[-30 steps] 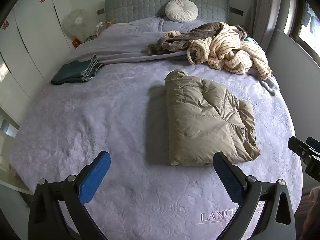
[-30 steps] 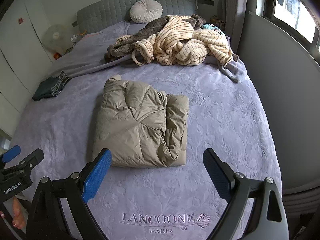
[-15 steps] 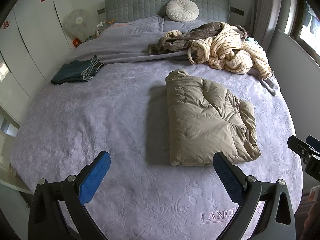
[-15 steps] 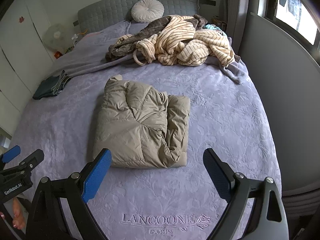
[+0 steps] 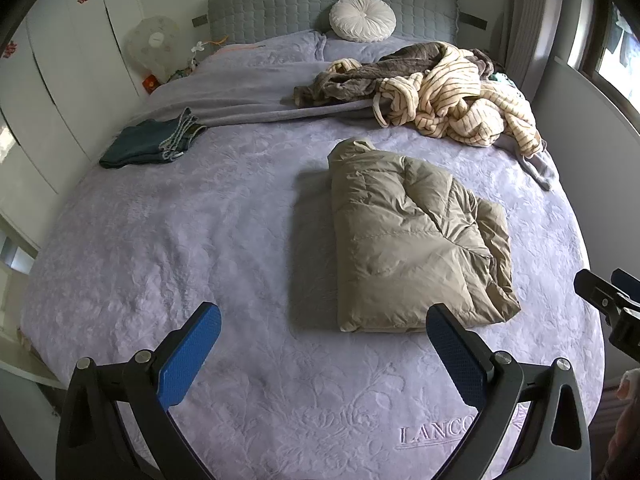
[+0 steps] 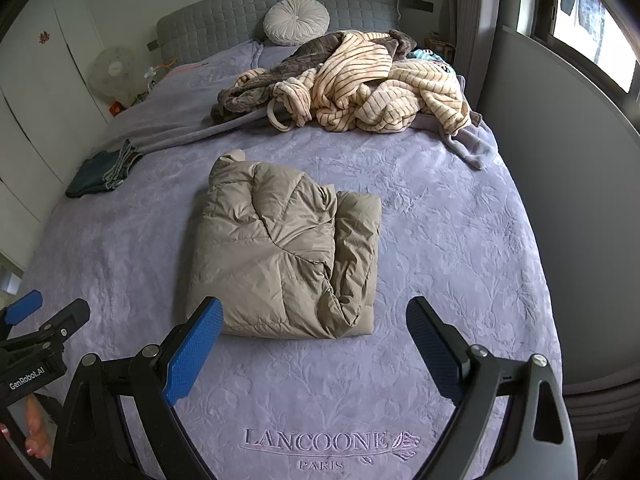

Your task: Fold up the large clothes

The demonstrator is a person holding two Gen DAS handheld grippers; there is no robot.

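Both pairs of tongs hang above the foot of a lavender bedspread (image 6: 460,240), spread wide and gripping nothing. The left tongs (image 5: 322,350) show blue pads parted on either side of bare cover; the right tongs (image 6: 314,344) stand equally wide, just short of the near edge of a folded beige puffer jacket (image 6: 280,252). Seen from the left tongs, the jacket (image 5: 408,240) lies ahead and to the right, a compact padded bundle flat on the bed with its collar end pointing toward the headboard; neither pair touches it. Embroidered lettering reading "LANCOONE PARIS" (image 6: 316,446) runs across the cover directly below the right tongs. Well beyond the jacket, a heap of unfolded clothes, cream striped fleece (image 6: 368,84) tangled with a brown-grey garment (image 5: 360,76), sprawls across the far right of the bed. Far ahead to the left of both tongs sits a small folded stack of dark jeans (image 5: 152,144) near the bed's edge. A round white cushion (image 5: 362,18) leans against the grey quilted headboard (image 5: 280,4), and a fan (image 5: 154,46) stands by the wardrobe doors in the far left corner. Part of a person's hand (image 6: 34,428) shows at the lower left of the right-wrist view.
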